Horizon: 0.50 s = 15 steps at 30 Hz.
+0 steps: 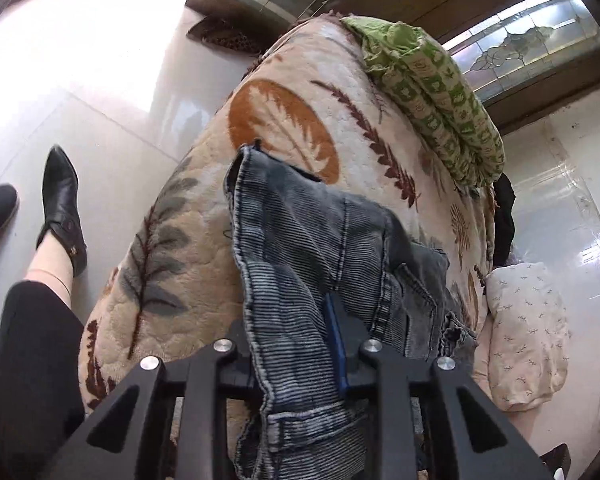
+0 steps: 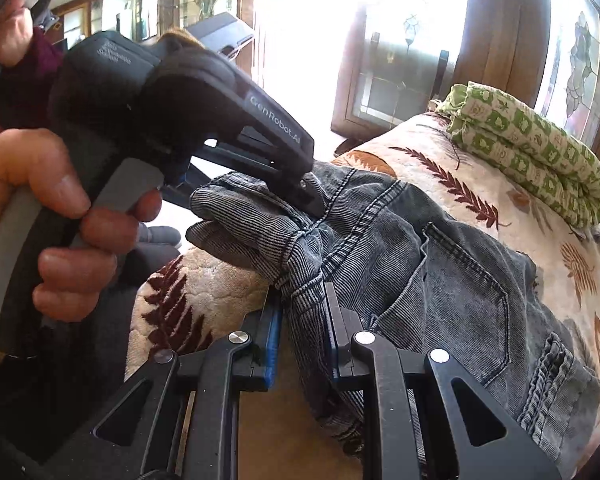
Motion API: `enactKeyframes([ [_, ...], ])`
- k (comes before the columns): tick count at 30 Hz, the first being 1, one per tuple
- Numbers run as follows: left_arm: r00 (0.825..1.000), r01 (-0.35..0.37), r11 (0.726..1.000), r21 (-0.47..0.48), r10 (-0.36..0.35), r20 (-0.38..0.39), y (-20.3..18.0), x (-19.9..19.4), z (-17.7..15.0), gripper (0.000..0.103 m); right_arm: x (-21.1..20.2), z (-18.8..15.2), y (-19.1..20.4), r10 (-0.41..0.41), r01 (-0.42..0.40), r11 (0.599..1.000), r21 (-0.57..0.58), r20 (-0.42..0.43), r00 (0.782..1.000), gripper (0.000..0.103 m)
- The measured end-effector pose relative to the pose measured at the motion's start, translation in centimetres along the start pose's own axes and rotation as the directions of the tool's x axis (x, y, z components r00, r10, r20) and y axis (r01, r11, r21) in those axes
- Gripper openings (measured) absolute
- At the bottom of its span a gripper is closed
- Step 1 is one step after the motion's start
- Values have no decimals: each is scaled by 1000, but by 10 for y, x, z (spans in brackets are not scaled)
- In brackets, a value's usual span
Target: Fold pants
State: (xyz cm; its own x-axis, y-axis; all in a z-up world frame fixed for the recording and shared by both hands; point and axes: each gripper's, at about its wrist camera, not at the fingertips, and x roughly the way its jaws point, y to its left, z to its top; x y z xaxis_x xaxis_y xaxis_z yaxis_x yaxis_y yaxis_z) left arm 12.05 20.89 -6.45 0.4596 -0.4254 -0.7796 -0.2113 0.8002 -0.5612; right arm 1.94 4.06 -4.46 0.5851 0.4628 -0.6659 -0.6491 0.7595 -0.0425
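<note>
Grey washed corduroy pants (image 1: 320, 240) lie on a bed covered by a cream leaf-print blanket (image 1: 204, 184). My left gripper (image 1: 296, 344) is shut on the pants' hem edge, which drapes between its jaws. In the right wrist view the pants (image 2: 440, 264) spread to the right with a back pocket showing. My right gripper (image 2: 304, 340) is shut on a bunched fold of the pants. The left gripper (image 2: 300, 188), held by a hand (image 2: 52, 216), pinches the pants just beyond.
A folded green patterned cloth (image 1: 440, 100) lies at the bed's far end, also in the right wrist view (image 2: 532, 152). A white pillow (image 1: 528, 328) lies at the right. The person's legs and black shoes (image 1: 60, 200) stand on the tiled floor at left.
</note>
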Motion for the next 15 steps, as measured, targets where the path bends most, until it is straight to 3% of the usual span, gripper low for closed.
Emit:
enactKeyframes([
  [7, 998, 17, 988, 155, -27, 61, -59, -27, -1, 19, -30, -2, -23, 8, -14, 993, 115, 51, 999, 16],
  [15, 995, 52, 951, 306, -74, 62, -132, -36, -18, 19, -67, -15, -64, -2, -24, 965, 261, 98, 995, 15],
])
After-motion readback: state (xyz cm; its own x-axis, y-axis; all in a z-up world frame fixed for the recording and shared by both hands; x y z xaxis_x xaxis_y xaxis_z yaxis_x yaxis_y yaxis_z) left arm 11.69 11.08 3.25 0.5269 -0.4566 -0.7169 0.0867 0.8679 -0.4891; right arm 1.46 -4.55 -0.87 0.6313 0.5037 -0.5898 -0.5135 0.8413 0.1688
